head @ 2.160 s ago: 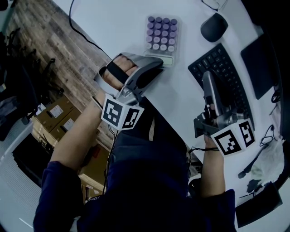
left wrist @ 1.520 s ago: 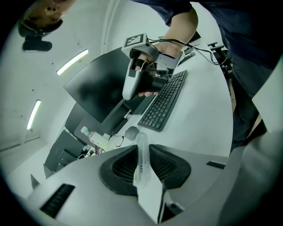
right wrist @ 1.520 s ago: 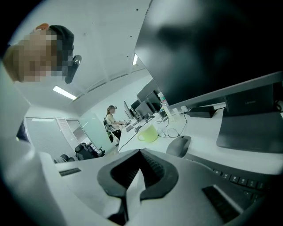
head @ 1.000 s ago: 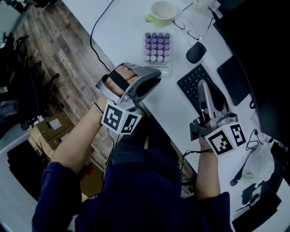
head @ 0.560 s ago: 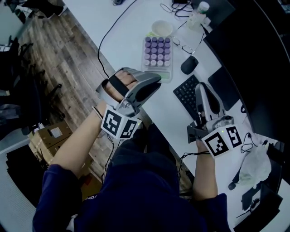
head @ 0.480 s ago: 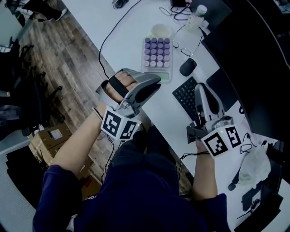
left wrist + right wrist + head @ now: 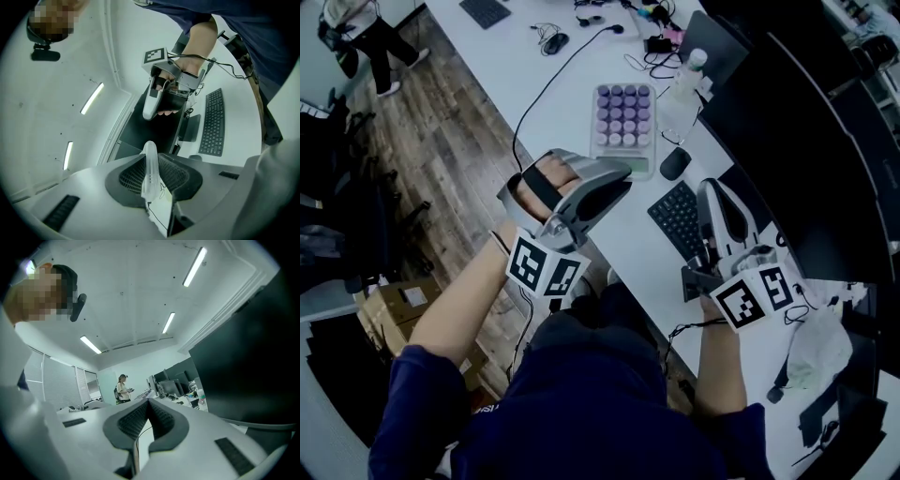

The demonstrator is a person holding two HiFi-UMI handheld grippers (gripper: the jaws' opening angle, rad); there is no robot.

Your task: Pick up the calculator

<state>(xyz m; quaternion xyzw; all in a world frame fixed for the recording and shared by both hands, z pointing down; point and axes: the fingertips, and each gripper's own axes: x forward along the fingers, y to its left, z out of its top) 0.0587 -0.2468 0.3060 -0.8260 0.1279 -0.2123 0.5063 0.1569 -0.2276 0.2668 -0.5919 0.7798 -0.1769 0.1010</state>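
Purple-keyed calculator (image 7: 623,117) now hangs above the white desk (image 7: 577,89), pinched narrow at its near edge by our left gripper (image 7: 623,180); 1 second ago both grippers were lower. Right gripper (image 7: 712,192), jaws together, carries nothing. We judge pickup essentially done.

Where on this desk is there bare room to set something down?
Bare desk lies between the black cable and the calculator, and between the left gripper and the keyboard. Crowded: mouse, bottle and monitors at the right.
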